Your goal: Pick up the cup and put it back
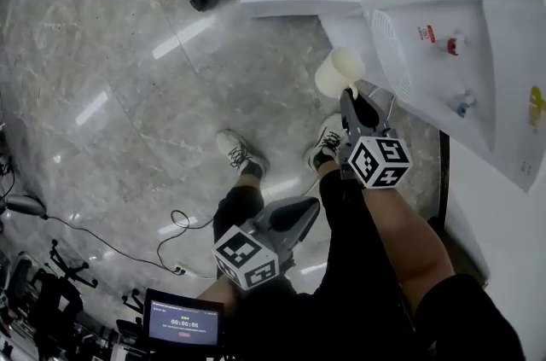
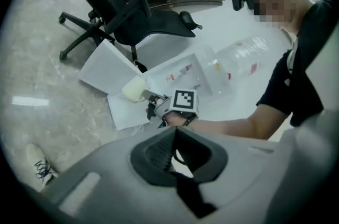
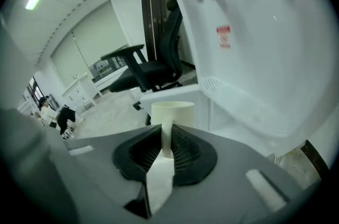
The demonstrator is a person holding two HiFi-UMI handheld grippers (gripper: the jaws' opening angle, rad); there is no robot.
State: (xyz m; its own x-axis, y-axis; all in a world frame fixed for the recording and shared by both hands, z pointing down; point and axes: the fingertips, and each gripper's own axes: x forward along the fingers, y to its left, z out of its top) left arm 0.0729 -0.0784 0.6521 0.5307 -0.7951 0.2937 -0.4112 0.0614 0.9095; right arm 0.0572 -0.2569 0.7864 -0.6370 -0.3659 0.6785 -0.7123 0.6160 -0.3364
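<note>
Two grippers are in view, and only one has a load. At the left, the left gripper (image 2: 176, 157) is empty, and its jaws stand slightly apart with a narrow gap between them. Further right, the cream-coloured cylindrical cup (image 1: 339, 71) hangs in the air above the grey marble floor (image 1: 128, 95), just beside the edge of the white desk (image 1: 512, 129). The right gripper (image 3: 167, 146) is closed on a thin cream part of the cup. I think this part is the handle, but I cannot tell it surely from the wall.

I judge the cup to be light and stiff, probably plastic or ceramic. Its surface looks smooth, so it can slip or swing when it is held by such a narrow part. If it is ceramic, it could break when it falls on the hard floor. The handle seems the right place to hold it, taken deep between the pads.

Counted from left to right: one black office chair (image 2: 143, 21), one cup, two grippers, one desk.
</note>
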